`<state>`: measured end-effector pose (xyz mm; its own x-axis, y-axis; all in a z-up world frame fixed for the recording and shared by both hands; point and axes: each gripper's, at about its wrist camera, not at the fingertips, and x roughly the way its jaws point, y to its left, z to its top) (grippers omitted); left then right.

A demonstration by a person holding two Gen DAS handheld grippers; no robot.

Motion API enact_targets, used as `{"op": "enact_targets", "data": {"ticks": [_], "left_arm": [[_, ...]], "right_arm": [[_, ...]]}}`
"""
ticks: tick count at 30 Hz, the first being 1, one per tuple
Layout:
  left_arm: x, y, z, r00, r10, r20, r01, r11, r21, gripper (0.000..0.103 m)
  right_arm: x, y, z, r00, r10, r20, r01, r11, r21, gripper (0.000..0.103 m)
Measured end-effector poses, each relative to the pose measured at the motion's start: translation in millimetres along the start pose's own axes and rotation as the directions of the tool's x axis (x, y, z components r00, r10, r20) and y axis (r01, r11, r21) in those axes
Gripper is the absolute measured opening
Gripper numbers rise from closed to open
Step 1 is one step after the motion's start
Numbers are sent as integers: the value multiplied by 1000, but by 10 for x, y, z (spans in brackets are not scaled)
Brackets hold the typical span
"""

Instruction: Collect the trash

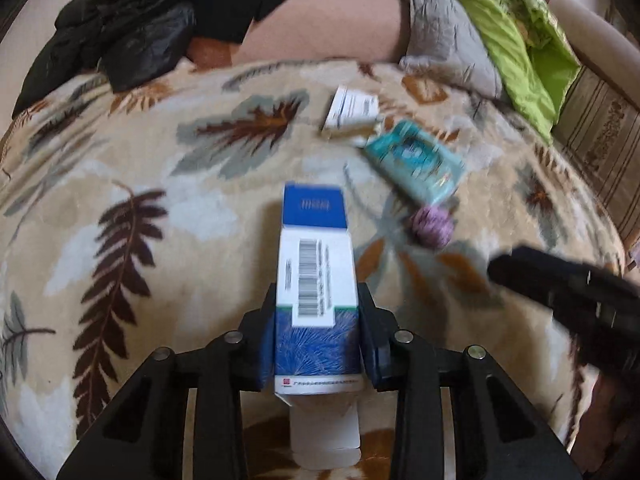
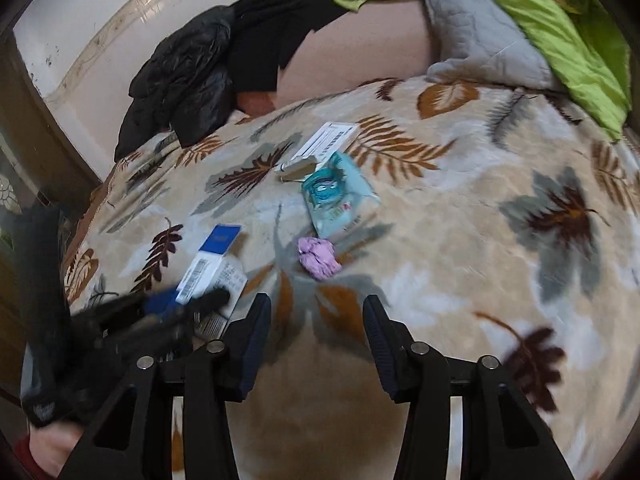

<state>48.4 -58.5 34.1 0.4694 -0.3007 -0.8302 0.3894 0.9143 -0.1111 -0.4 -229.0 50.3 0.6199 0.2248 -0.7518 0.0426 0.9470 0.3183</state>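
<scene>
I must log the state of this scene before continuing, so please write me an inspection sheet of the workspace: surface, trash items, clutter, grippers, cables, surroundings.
Surface: leaf-patterned blanket covering a bed.
Job's things: blue-and-white carton held in the left gripper; white carton, teal packet and crumpled purple wad lying on the blanket.
Clutter: black jacket, grey quilt, green cloth at the far edge.
Grippers: left gripper shut on the blue-and-white carton; right gripper open, empty, above the blanket.
Cables: nothing seen.
Surroundings: pale wall behind the bed.
</scene>
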Motion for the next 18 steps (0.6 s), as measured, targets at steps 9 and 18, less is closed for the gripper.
{"op": "enact_targets", "data": {"ticks": [9, 18], "left_arm": [[-198, 263, 76, 996, 18, 84, -12, 998, -65, 32], [-279, 240, 116, 993, 38, 115, -30, 997, -67, 32]], "right_arm": [[460, 133, 174, 998, -61, -23, 60, 997, -43, 47], [346, 110, 113, 997, -73, 14, 73, 996, -44, 29]]}}
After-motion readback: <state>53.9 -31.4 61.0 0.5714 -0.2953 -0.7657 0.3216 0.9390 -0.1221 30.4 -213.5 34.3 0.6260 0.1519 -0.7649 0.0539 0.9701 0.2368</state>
